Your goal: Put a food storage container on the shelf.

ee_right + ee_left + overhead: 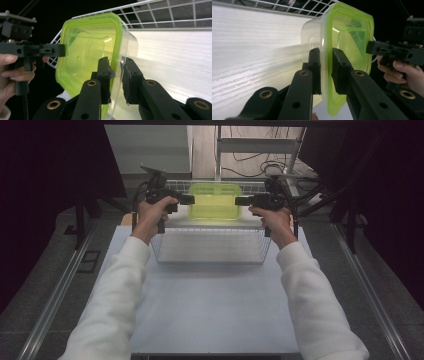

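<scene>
Both sleeves reach forward; my left gripper and right gripper each pinch opposite rims of the lime-lidded clear plastic container, carried level between them above the white wire basket.

White sleeves, 2 black grippers (brass-ringed screws)

Both arms in white sleeves reach up from the bottom of the frame toward upper centre. Left tongs point inward to the right, right tongs inward to the left, tips facing each other. Each pair's jaws narrowed, clamping a rim.
</scene>
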A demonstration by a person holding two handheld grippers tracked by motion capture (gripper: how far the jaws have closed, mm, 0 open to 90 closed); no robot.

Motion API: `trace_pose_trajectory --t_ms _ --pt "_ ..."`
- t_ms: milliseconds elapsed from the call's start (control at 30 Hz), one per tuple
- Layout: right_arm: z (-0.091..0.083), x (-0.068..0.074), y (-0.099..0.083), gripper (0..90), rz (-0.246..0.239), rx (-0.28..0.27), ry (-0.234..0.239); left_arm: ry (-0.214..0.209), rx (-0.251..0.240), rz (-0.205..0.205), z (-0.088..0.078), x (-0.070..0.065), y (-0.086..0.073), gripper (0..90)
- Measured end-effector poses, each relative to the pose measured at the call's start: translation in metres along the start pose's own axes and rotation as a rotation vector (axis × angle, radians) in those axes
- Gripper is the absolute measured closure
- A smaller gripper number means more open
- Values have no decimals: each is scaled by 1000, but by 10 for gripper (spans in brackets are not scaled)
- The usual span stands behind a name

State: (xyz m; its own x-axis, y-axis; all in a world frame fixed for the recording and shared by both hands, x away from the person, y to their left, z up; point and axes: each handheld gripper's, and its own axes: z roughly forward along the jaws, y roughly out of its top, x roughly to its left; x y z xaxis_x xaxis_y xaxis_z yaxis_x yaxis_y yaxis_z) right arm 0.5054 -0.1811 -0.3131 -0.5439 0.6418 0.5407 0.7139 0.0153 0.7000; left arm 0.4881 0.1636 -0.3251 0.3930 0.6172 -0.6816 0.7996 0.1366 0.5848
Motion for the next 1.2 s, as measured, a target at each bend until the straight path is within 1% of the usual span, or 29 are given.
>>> trace_pose_trajectory --t_ms 67,167,267,433,567,600,667,733,800,867,900,933,1000,1033,1100,1133,1200 --pt "4 -2 3 755 36 1 -13 -1 -5 -28 2 3 2 786" --pt "9 -6 5 750 96 1 -16 -4 -8 -54 5 7 3 776" --pt "13 -10 7 742 140 1 -18 1 -7 -73 8 10 4 763" --pt "19 -13 9 728 192 5 -31 -2 -26 -93 12 14 4 740" --pt "20 -14 9 723 208 -1 -36 5 -30 -80 14 15 4 727" --pt "20 -14 9 721 209 -1 -37 3 -37 -75 14 15 3 724" --pt "20 -14 8 713 211 -7 -33 8 -47 -52 15 14 3 710" --pt "20 -14 8 657 196 -13 -49 20 -63 -20 16 14 2 685" --pt "20 -14 7 612 196 -15 -68 16 -71 -4 17 13 2 599" --pt "20 -12 7 553 168 -28 -87 11 -95 8 17 12 2 475" --pt "19 -10 7 492 159 -39 -85 9 -102 13 17 11 2 420" --pt "19 -8 7 454 151 -45 -87 0 -114 14 16 10 2 387" --pt "17 -4 7 385 160 -65 -90 -9 -130 19 14 7 2 302" --pt "16 -2 6 359 159 -71 -98 -3 -138 25 13 6 1 267" --pt "13 4 6 322 138 -86 -119 25 -147 47 9 2 0 214" --pt "10 8 5 298 118 -101 -133 29 -148 52 8 1 -1 184" --pt "6 12 5 283 96 -120 -135 37 -158 71 4 -3 -3 165"
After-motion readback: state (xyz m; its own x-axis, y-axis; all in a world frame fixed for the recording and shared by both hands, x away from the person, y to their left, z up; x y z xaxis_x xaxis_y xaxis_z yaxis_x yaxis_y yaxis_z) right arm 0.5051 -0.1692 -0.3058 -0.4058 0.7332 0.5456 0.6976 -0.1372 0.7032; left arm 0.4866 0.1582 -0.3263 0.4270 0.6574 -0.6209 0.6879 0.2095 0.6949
